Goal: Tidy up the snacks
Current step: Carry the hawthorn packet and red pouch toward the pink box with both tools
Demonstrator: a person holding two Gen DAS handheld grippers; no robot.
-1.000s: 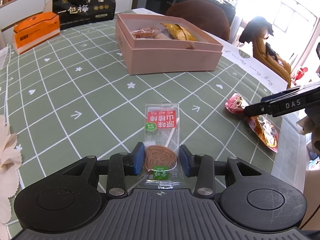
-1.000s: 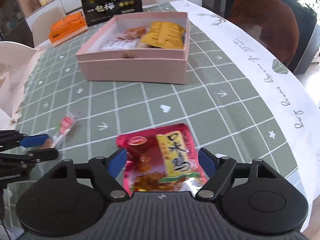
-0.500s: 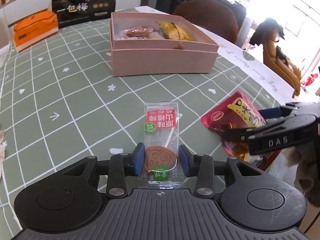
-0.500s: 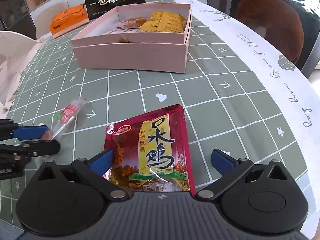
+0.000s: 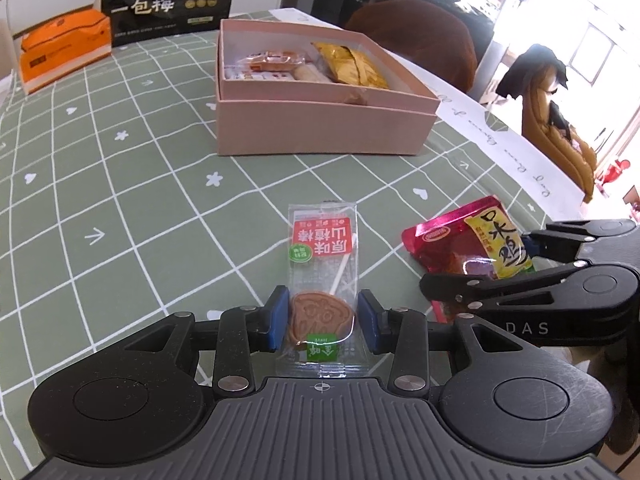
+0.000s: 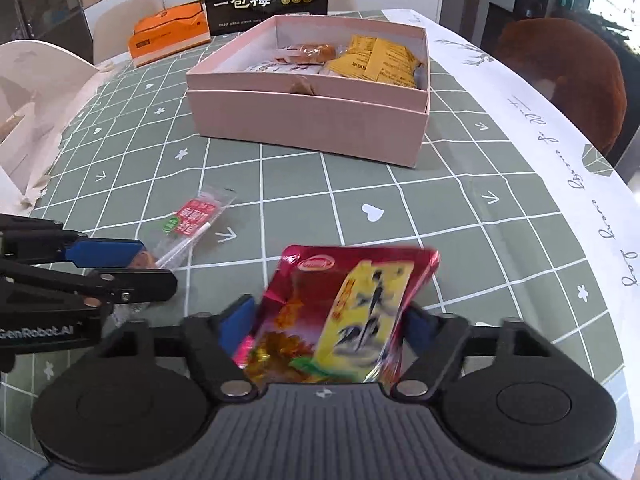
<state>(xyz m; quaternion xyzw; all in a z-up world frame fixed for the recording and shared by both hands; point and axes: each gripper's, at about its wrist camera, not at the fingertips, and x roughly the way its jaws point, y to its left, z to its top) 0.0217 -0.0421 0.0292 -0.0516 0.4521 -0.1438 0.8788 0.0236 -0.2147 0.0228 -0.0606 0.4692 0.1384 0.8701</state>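
Observation:
My left gripper (image 5: 323, 322) is shut on a clear-wrapped hawthorn lollipop (image 5: 324, 268) and holds it just above the green checked tablecloth (image 5: 120, 208). My right gripper (image 6: 332, 328) is shut on a red and yellow snack packet (image 6: 344, 312), lifted and tilted off the table; it also shows in the left wrist view (image 5: 472, 248). The open pink box (image 5: 320, 92) with several snacks inside stands ahead of both grippers, also in the right wrist view (image 6: 312, 112). The left gripper shows at the left of the right wrist view (image 6: 120, 264).
An orange box (image 5: 64, 54) and a tall black plum bag (image 5: 168, 0) stand behind the pink box. A brown chair (image 6: 568, 76) is at the table's right side. A white runner (image 6: 560, 152) covers the table's right edge.
My right gripper has closed on the red packet and lifted it off the table. Both grippers have moved nearer to the pink box. The left stays shut on the lollipop.

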